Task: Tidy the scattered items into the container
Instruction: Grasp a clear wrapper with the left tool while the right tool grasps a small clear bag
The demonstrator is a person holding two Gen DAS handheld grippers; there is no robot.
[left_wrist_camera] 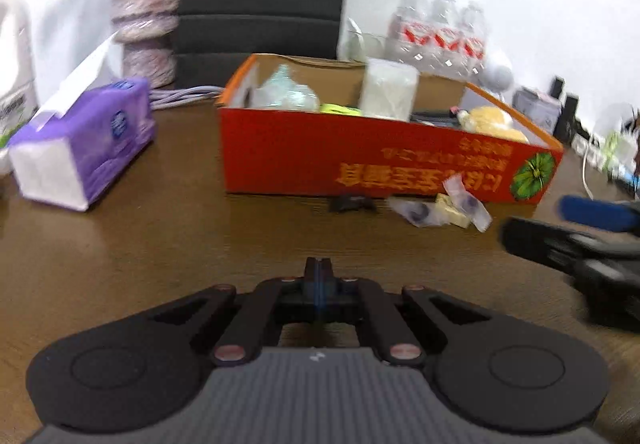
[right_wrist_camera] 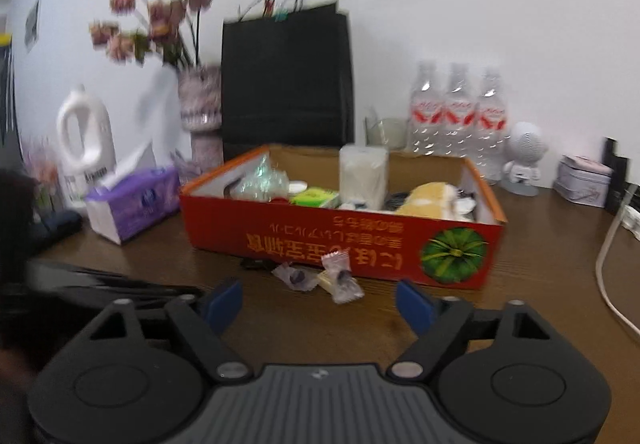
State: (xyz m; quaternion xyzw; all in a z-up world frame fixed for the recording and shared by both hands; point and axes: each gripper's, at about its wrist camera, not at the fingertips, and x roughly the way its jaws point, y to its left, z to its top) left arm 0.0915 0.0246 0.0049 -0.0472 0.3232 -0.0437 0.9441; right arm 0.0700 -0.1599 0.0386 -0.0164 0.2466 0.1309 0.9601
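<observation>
A red cardboard box (left_wrist_camera: 360,160) (right_wrist_camera: 320,240) stands open on the brown table, holding a white tub (right_wrist_camera: 363,174), a yellow soft thing (right_wrist_camera: 426,198), a green pack and crumpled plastic. In front of it lie clear-wrapped candies (left_wrist_camera: 418,213) (right_wrist_camera: 343,280), a yellow sweet (left_wrist_camera: 452,210) and a small black piece (left_wrist_camera: 352,204). My left gripper (left_wrist_camera: 318,268) is shut and empty, low over the table short of these. My right gripper (right_wrist_camera: 319,300) is open with nothing between its blue pads (right_wrist_camera: 226,300), just short of the candies; it also shows as the right gripper (left_wrist_camera: 534,218) at the edge of the left wrist view.
A purple tissue pack (left_wrist_camera: 84,140) lies left of the box. Behind stand a vase of flowers (right_wrist_camera: 200,104), a black bag (right_wrist_camera: 286,84), water bottles (right_wrist_camera: 456,112), a white jug (right_wrist_camera: 86,136), a white figurine (right_wrist_camera: 522,156) and a tin (right_wrist_camera: 582,184). A white cable (right_wrist_camera: 604,264) runs along the right.
</observation>
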